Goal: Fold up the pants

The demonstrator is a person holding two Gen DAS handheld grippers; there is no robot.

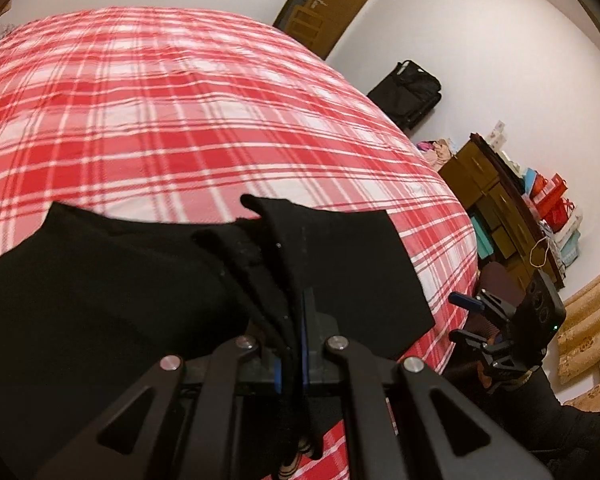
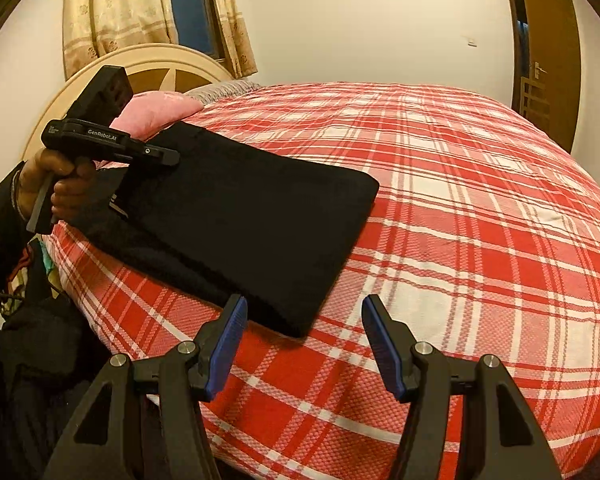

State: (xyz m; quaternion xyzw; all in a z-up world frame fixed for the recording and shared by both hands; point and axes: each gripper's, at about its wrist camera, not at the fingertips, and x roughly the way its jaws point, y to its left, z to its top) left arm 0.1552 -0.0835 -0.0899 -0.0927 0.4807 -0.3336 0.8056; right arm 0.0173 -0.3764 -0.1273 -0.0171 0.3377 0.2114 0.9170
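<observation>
**Black pants pinched at the bed's edge**

The left gripper (image 1: 292,344) has its fingers pressed together on a bunched edge of the black pants (image 2: 252,216), which lie folded flat on the red plaid bed (image 2: 460,200). The right gripper (image 2: 304,344) hovers with fingers spread, the pants' near corner just ahead between them. A pink pillow (image 2: 156,110) sits beyond.

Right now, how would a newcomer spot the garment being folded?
Find the bed's red plaid cover. The black pants lie near its edge, one end clamped in the left gripper. They are the only dark, plain cloth there.
</observation>
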